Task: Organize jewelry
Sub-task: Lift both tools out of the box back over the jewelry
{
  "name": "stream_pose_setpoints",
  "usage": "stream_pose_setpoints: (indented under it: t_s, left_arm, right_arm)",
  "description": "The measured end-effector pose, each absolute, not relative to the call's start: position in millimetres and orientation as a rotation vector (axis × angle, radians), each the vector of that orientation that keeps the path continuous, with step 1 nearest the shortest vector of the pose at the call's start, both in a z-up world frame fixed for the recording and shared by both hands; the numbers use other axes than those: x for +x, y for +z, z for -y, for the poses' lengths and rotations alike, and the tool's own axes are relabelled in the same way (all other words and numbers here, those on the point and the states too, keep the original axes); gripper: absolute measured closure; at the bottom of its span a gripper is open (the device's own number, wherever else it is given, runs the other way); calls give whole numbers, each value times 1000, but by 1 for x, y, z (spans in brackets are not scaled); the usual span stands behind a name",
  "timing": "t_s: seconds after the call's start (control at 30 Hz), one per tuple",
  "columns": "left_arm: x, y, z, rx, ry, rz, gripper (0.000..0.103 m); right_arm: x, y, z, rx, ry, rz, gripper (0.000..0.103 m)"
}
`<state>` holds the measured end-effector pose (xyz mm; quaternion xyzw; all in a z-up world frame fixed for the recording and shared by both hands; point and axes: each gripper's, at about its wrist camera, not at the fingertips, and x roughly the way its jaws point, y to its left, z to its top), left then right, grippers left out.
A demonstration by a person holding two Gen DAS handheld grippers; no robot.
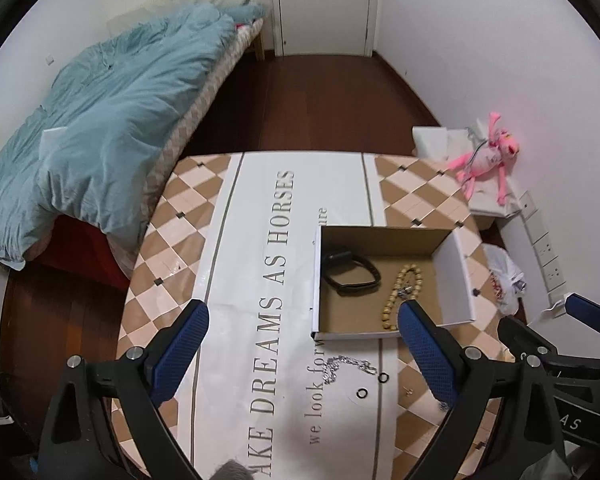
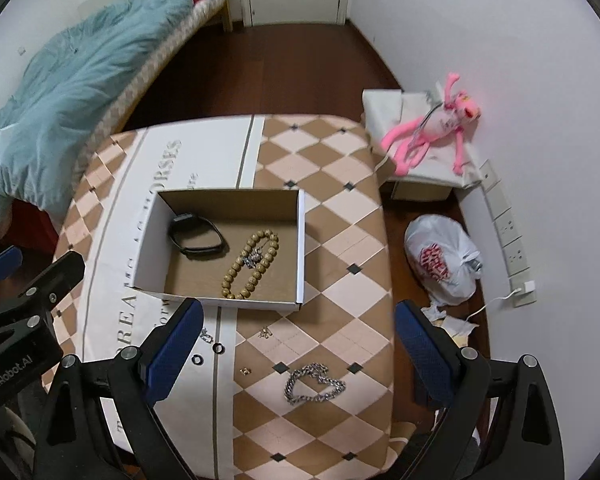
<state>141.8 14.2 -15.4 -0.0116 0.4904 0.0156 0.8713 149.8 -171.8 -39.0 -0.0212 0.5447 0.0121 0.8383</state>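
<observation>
On the bench, box already has beads + band; both jaws wide open, empty. Imo grab chain at its bunched part w/ right gripper.

We saw a bed with a rumpled teal duvet on the left, a pink plush toy lying by the white wall, and a knotted plastic bag on the dark wood floor.
</observation>
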Motion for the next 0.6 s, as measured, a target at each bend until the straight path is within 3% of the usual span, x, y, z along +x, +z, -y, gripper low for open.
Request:
stream_pose_setpoints:
  t_s: [0.33,0.6]
  left_arm:
    - [97,23,-13,-23,17,-927,6]
    - [70,20,-14,-25,43,-894,6]
  right_arm:
    - [97,18,182,-3,22,-1018,5]
    - [64,20,190,46,30,-981,5]
